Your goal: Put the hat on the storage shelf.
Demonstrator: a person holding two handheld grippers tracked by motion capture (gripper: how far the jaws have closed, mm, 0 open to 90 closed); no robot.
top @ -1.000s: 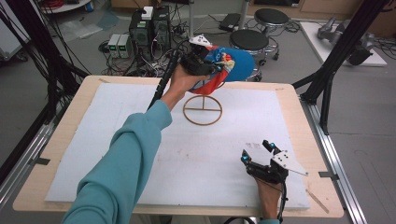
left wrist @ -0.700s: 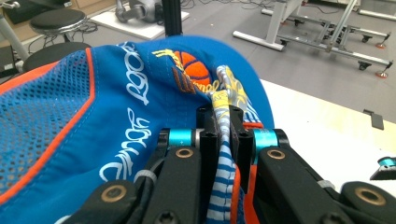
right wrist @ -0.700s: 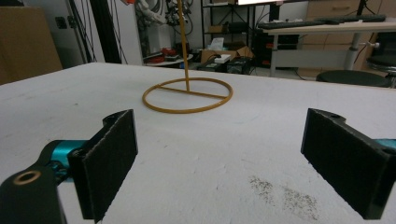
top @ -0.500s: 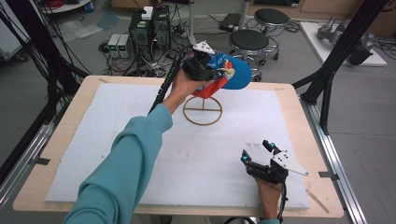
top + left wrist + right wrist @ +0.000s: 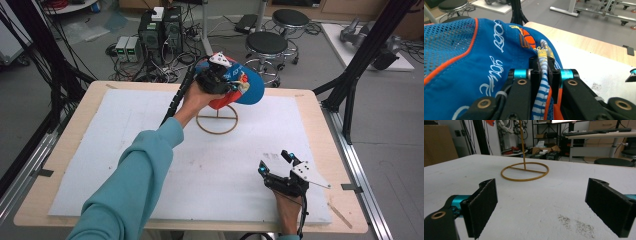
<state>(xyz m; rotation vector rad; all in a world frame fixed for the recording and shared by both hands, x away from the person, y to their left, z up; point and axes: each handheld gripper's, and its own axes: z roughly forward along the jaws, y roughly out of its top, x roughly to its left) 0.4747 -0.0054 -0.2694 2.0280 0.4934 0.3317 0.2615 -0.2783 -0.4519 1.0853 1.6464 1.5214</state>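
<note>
A blue cap with orange trim and a red inside hangs over the far middle of the table. My left gripper is shut on it. In the left gripper view the jaws pinch a striped fold of the cap. Under the cap stands a thin wooden stand with a ring base; its pole top is hidden by the cap. My right gripper rests at the front right of the mat, open and holding nothing. In the right gripper view the stand lies well ahead of the open jaws.
A white mat covers most of the wooden table. Black frame posts stand at the table's left and right sides. Stools and computer boxes sit on the floor behind the far edge.
My left gripper and the cap have shifted a little to the right and slightly lower over the stand. The right gripper has not moved.
</note>
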